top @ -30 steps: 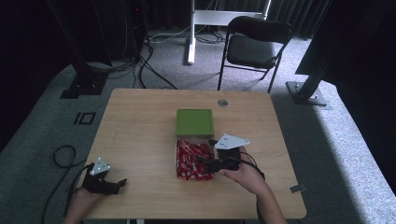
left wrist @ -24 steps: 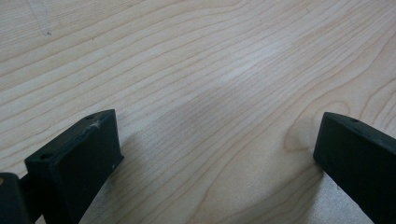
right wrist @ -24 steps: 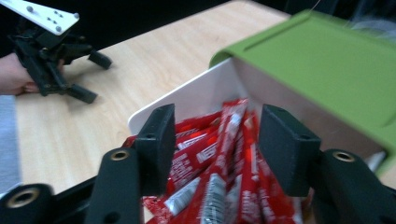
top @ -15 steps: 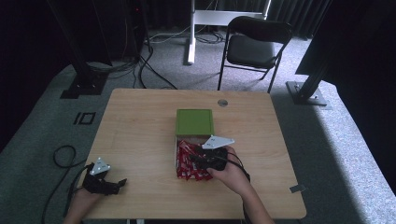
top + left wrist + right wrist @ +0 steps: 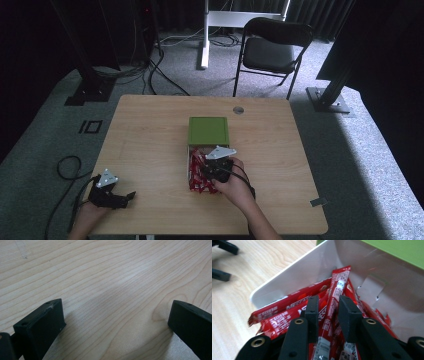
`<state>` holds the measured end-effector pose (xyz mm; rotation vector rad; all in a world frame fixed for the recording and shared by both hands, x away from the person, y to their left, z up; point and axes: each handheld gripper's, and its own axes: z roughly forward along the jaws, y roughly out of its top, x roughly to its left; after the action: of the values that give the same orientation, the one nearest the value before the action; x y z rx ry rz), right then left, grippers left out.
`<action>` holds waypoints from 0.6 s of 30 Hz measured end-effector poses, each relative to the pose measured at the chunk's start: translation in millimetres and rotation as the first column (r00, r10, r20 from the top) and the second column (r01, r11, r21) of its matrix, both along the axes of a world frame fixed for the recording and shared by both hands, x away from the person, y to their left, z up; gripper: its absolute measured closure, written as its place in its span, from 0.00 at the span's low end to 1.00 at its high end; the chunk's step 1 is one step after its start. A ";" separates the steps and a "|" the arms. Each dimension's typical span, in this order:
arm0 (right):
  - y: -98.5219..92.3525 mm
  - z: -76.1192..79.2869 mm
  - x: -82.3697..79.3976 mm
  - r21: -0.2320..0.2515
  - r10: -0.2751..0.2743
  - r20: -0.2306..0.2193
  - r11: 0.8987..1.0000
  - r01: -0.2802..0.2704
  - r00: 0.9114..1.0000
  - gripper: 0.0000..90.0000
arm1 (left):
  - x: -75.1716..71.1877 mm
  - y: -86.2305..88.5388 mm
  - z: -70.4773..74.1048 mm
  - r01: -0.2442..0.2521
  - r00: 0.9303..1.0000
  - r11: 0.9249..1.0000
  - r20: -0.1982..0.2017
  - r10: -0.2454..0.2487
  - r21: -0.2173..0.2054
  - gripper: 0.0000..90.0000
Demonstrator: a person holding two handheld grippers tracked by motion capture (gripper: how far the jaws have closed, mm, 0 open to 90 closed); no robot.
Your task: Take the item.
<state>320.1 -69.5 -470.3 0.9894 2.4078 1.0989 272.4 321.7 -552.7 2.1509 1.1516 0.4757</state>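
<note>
An open white box (image 5: 189, 167) with a green lid (image 5: 208, 131) folded back sits mid-table, holding several red sachet sticks (image 5: 196, 180). My right gripper (image 5: 209, 172) reaches down into it from the right. In the right gripper view its jaws (image 5: 328, 312) stand narrow around one red stick (image 5: 338, 287) that runs up between them and touches both. My left gripper (image 5: 128, 196) rests open on the bare wood at the table's front left corner. Its jaws (image 5: 116, 315) are spread wide with nothing between them.
The box's white wall (image 5: 294, 277) and inner flap (image 5: 369, 287) close in around the right jaws. The left gripper (image 5: 224, 261) shows far off on the wood. A round cable hole (image 5: 238, 110) lies near the table's far edge. A black chair (image 5: 272, 47) stands behind the table.
My right gripper has moved left from the box's right edge to over the sachets and down into the box. The left gripper has stayed put.
</note>
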 end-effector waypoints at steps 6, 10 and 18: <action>11.7 -3.8 -3.5 -0.129 -0.007 0.044 0.992 0.013 0.999 0.80 | 0.0 0.0 0.0 0.000 1.000 1.000 0.000 0.000 0.000 0.02; 10.8 -4.4 -3.0 -0.125 -0.001 0.032 0.992 0.005 0.999 0.89 | 0.0 0.0 0.0 0.000 1.000 1.000 0.000 0.000 0.000 0.02; 0.5 5.8 -3.0 -0.008 -0.023 0.006 1.000 0.023 1.000 0.92 | 0.0 0.2 0.1 0.001 1.000 1.000 -0.001 -0.001 0.000 0.02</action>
<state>317.1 -69.0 -464.5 1.0066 2.3884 1.0818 272.5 321.9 -552.6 2.1521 1.1507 0.4741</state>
